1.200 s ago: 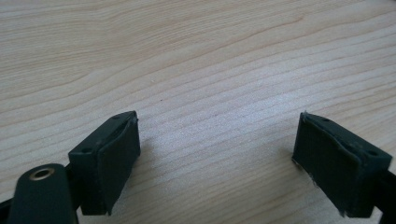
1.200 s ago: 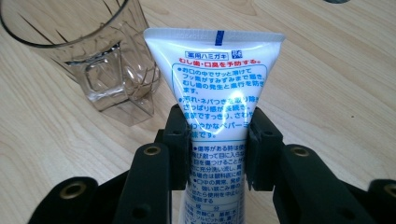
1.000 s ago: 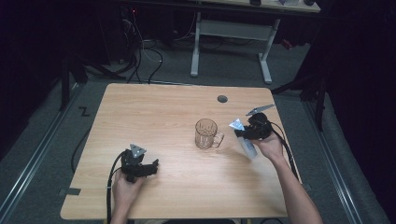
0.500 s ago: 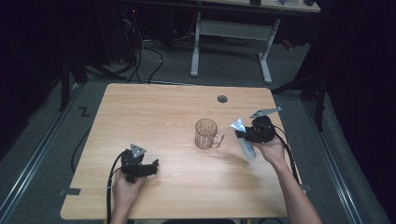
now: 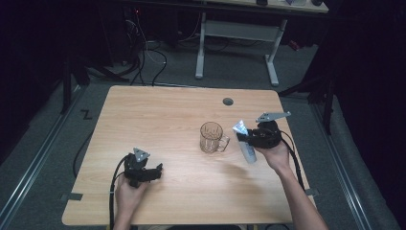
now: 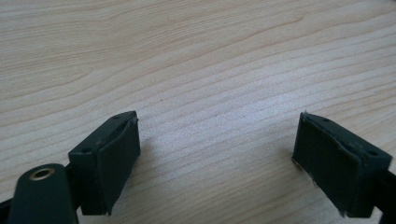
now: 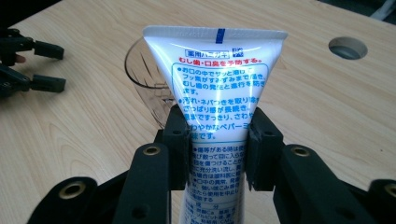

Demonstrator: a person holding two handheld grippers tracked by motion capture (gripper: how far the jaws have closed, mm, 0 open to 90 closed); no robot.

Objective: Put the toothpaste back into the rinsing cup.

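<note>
White plastic, printed with blue and red Japanese text, sits between the black jaws of the right hand-held gripper [image 7: 218, 154]: a toothpaste tube [image 7: 217, 93], clamped across its middle. In the right gripper view its flat crimped end stands up at the centre of the frame. In the high view the tube [image 5: 245, 142] is at centre right, tilted, crimped end up toward the glass mug [image 5: 212, 137] and cap end lower, toward the person. It is in the air, just beside the mug, not yet over its mouth.

The right hand [image 5: 273, 154] wraps the gripper body from below, and the forearm reaches in from the lower right corner, angled toward the middle of the desk [image 5: 163, 110].

At lower left of the high view, the left hand-held gripper [image 5: 152, 173] rests low on the desk in the left hand [image 5: 127, 188]. Its pads [image 6: 112, 158] stand well apart with bare wood grain between them.

Risks, as a judgement: the tube is soft, so a hard squeeze could force paste toward the cap, while a loose one could let it slide through the jaws. If the tube is meant for the mug, a misjudged approach could knock the rim and tip the unsteadied mug.

A round cable hole [image 5: 228, 101] lies above the mug.
</note>
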